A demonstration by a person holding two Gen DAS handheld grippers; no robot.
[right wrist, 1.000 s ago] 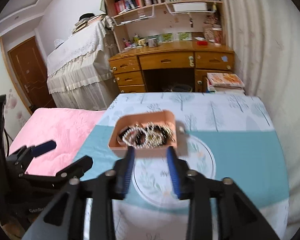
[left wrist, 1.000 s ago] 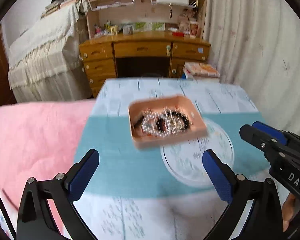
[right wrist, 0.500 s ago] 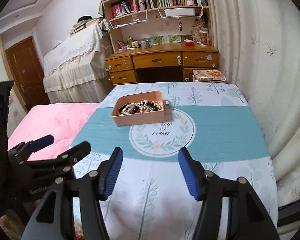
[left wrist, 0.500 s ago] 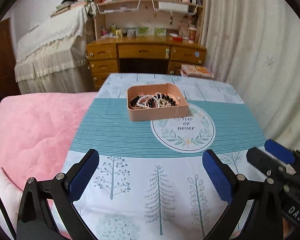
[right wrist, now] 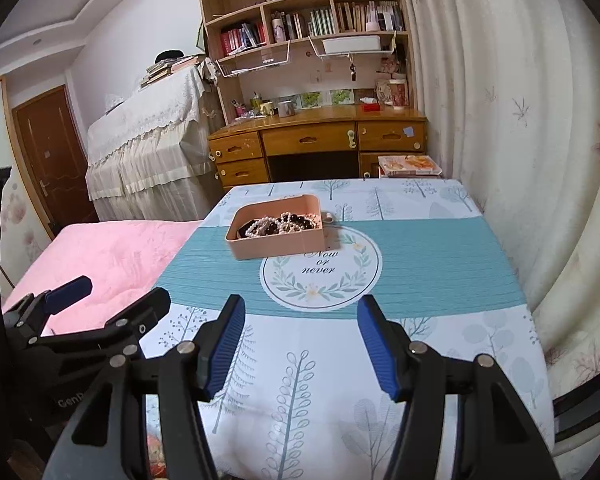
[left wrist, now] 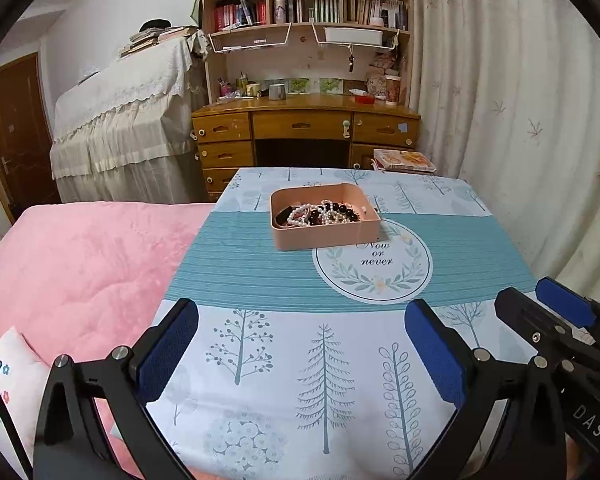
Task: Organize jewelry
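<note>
Item: pink tray [left wrist: 326, 234], shallow, rectangular with rounded corners. Location: on the surface [left wrist: 260, 344], far half, straddling the upper edge of the teal band of the tablecloth; its near right corner overlaps the rim of the round wreath emblem [left wrist: 374, 266] lettered "Now or never".

Contents: jewelry [left wrist: 320, 213], a tangled heap of white pearl strands and dark bead strands, all inside the tray. Individual pieces cannot be told apart.

Adjacent: a small pale object [right wrist: 327, 217] lies on the cloth just beside the tray's far right corner; too small to identify.

Left hand-held gripper [left wrist: 300, 354]: blue-padded jaws spread wide, nothing between them, over the near white part of the cloth, well apart from the tray.

Right hand-held gripper [right wrist: 300, 344]: jaws have just been opening and now stand apart, nothing between them, also over the near part of the cloth, short of the emblem.

Surroundings: pink bed cover [left wrist: 80, 272] to the left of the surface; wooden desk with drawers [left wrist: 304, 132] and bookshelves beyond; pale curtain [left wrist: 520, 120] at right.
</note>
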